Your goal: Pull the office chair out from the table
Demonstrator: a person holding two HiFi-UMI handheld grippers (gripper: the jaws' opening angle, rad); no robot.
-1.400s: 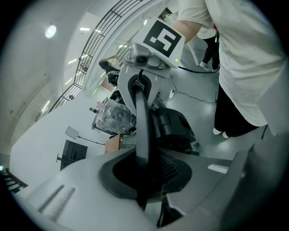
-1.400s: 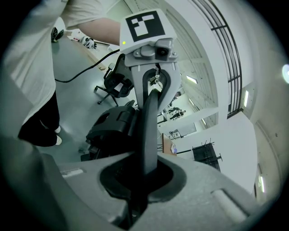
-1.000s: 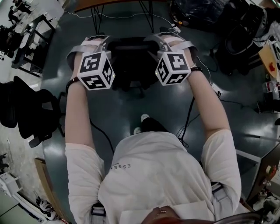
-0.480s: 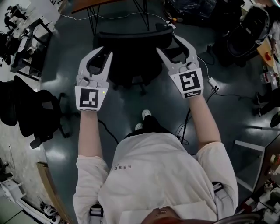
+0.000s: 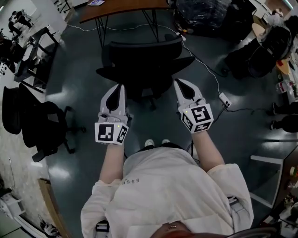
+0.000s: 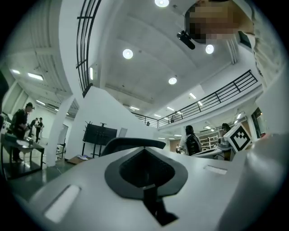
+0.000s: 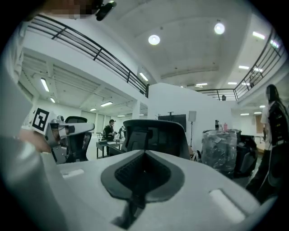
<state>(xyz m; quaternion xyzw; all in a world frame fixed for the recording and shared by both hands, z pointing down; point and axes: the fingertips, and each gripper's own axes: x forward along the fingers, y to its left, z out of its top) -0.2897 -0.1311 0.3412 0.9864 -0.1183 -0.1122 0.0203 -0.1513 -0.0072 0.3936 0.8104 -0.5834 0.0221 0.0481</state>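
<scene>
The black office chair (image 5: pixel 139 65) stands on the dark floor, its backrest toward me, a little out from the brown table (image 5: pixel 125 6). My left gripper (image 5: pixel 120 88) hovers just short of the chair's left side, jaws shut on nothing. Level with it, my right gripper (image 5: pixel 179 83) is short of the chair's right side, also shut and empty. Neither touches the chair. In the left gripper view the shut left gripper (image 6: pixel 145 158) points at the chair's backrest top (image 6: pixel 135 142). The right gripper view has the backrest (image 7: pixel 156 135) straight beyond the shut right gripper (image 7: pixel 143 173).
A second black office chair (image 5: pixel 39 122) stands at the left. A white power strip (image 5: pixel 224 99) and its cable lie on the floor at the right. Black wrapped bundles (image 5: pixel 209 14) sit at the back right. The person's shoes (image 5: pixel 156 142) are close behind the chair.
Both grippers came off the chair's sides, rolled flat and drew back toward the person. Their jaws stood open half a second ago and are shut now.
</scene>
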